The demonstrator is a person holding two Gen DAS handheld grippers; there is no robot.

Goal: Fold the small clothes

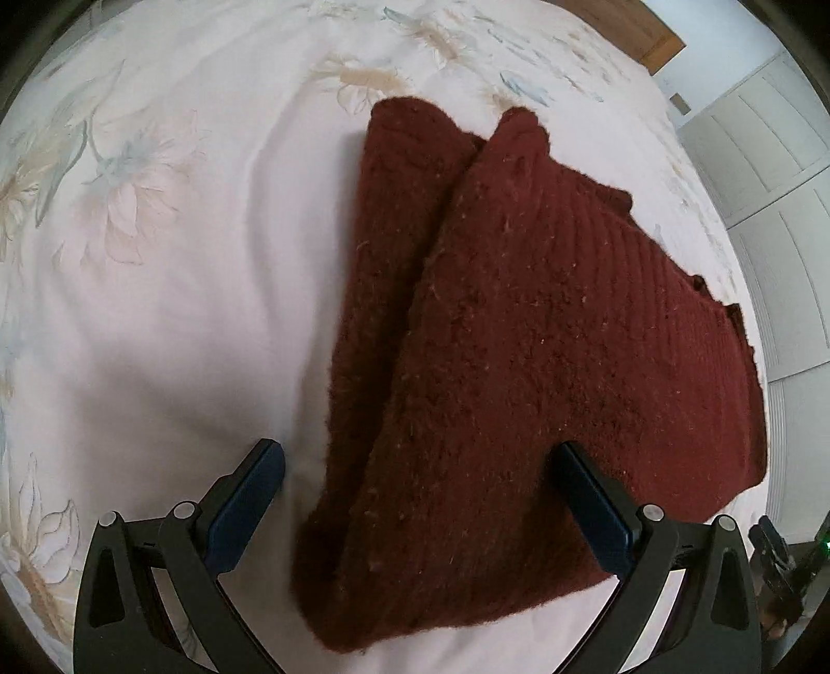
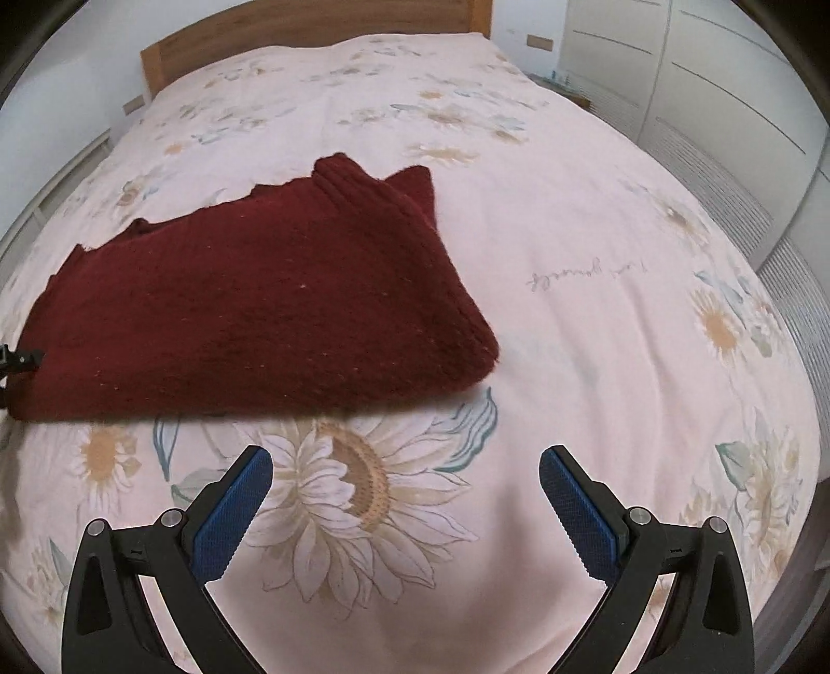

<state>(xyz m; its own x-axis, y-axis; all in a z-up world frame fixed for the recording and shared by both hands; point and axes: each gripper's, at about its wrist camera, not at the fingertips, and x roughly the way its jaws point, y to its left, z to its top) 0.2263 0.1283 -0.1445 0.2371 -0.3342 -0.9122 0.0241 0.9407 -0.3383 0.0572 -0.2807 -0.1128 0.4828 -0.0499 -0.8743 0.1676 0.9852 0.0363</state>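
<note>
Dark red and fuzzy, the folded sweater (image 1: 519,337) lies on our flowery bedspread (image 1: 155,259). Our left gripper (image 1: 420,466) hangs wide open over its near edge. Our right gripper (image 2: 404,466) is wide open too, holding nothing, near the sweater.

The maroon sweater (image 1: 544,363) is coarse, fuzzy knit wool, matt and pilled, ribbed toward 2 o'clock. The bedsheet (image 2: 596,218) is smooth printed cotton-like cloth. The headboard (image 2: 311,31) at 12 o'clock looks like satin-finished wood. Gripper pads (image 2: 231,510) are textured blue rubber.
</note>
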